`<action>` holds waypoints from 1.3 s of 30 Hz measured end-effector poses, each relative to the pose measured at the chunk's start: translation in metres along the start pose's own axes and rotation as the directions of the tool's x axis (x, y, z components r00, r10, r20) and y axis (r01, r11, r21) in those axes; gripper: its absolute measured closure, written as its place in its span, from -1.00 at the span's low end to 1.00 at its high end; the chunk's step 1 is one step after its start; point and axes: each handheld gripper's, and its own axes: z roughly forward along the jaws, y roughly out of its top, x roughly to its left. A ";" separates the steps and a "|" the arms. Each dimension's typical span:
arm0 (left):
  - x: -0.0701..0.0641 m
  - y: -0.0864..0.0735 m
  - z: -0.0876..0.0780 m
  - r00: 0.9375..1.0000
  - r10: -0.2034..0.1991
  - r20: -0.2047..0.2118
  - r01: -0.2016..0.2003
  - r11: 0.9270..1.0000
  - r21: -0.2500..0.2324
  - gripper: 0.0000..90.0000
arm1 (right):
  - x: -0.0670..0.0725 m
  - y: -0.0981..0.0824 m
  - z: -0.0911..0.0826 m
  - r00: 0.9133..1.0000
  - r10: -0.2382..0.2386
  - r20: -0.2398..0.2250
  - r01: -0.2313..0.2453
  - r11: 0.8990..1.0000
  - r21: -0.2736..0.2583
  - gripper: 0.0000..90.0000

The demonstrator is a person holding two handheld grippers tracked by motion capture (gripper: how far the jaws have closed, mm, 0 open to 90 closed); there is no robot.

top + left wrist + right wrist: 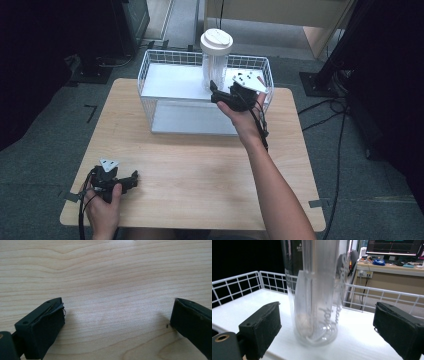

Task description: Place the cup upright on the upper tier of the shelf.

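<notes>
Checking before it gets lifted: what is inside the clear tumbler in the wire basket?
Through the clear tumbler wall, an inner tube runs down the middle, with clear curled pieces at the bottom. No liquid is evident. The white lid hides its top.

Light wood worktop stands on grey carpet; cables cross it, and a desk carries monitors.

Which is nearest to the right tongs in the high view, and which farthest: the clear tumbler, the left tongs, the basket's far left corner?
1. Clear plastic tumbler with white lid: just beyond the right tongs.
2. White wire basket's far left corner: up-left.
3. Left tongs: near left table edge.
</notes>
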 end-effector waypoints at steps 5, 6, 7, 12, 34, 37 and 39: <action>0.000 0.000 0.000 1.000 0.000 0.000 0.000 1.000 0.000 -1.00 | -0.003 -0.010 -0.014 1.000 -0.007 -0.008 0.007 1.000 0.000 -0.82; 0.000 0.000 0.000 1.000 -0.001 0.000 0.001 1.000 0.000 -1.00 | -0.004 -0.012 -0.017 1.000 -0.009 -0.007 0.009 1.000 0.002 -0.82; 0.000 0.000 0.000 1.000 0.001 0.001 -0.001 1.000 0.002 -1.00 | -0.005 -0.014 -0.019 1.000 -0.014 -0.007 0.014 1.000 0.001 -0.82; 0.000 0.000 0.000 1.000 0.003 0.000 -0.003 1.000 0.002 -1.00 | -0.009 -0.025 -0.034 1.000 -0.017 -0.007 0.017 1.000 0.005 -0.82; 0.000 0.000 0.000 1.000 0.003 0.000 -0.003 1.000 0.002 -1.00 | -0.041 -0.062 -0.103 0.998 -0.034 0.049 0.033 0.999 0.017 -0.81; 0.000 0.000 0.000 1.000 0.003 0.000 -0.003 1.000 0.002 -1.00 | -0.045 -0.068 -0.111 0.998 -0.034 0.059 0.032 0.999 0.024 -0.81; 0.000 0.000 0.000 1.000 0.003 -0.001 -0.003 1.000 0.001 -1.00 | -0.048 -0.072 -0.116 0.996 -0.048 0.070 0.046 0.999 0.024 -0.81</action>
